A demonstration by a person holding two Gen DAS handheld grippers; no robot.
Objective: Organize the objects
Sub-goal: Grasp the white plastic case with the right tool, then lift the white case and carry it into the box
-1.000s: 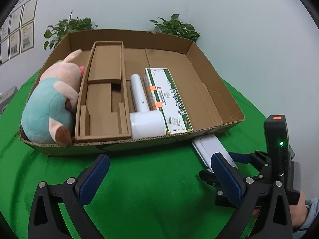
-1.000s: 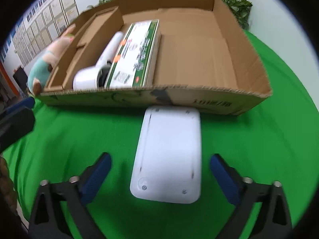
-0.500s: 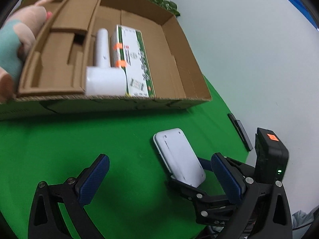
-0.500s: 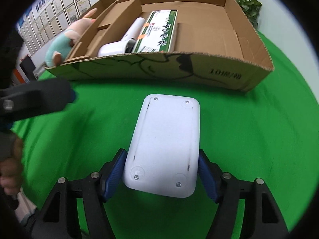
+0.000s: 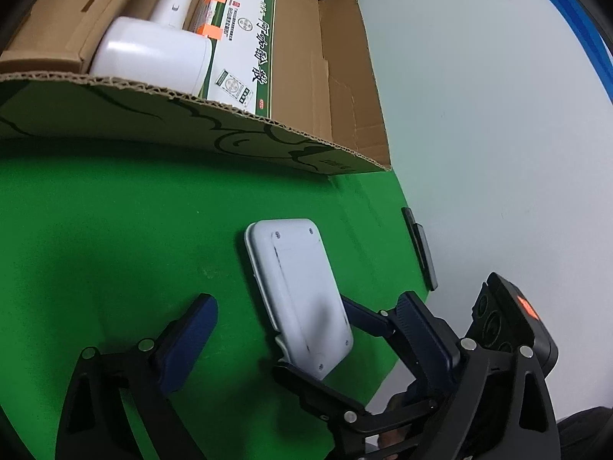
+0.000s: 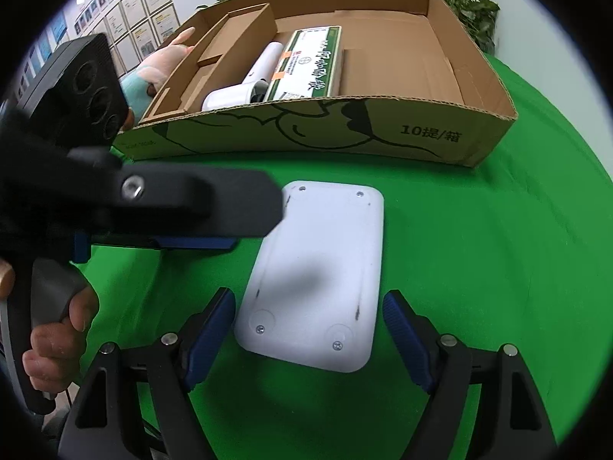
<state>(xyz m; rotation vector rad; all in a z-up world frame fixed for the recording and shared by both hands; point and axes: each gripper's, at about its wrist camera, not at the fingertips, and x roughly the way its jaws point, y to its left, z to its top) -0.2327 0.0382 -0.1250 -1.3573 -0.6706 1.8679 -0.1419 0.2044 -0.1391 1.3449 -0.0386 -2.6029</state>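
Lying flat on green cloth [image 6: 459, 268], near the box [image 6: 345, 142]: white device [image 6: 318, 280]. Right gripper [image 6: 308, 329] just reopening, pads clear of it. Left gripper [image 5: 306, 329] wide, narrowing, device between.

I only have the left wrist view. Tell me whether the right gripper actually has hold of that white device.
Observer: No. The right gripper straddles the white device, but its jaws have just been opening and one pad stands clear of it.
Operator: Check the box's left end; my view cuts it off.
Observer: A plush toy sits at the left end of the cardboard box, beside the cardboard insert.
Operator: Report what's behind the box.
Observer: Leafy plants against the wall.
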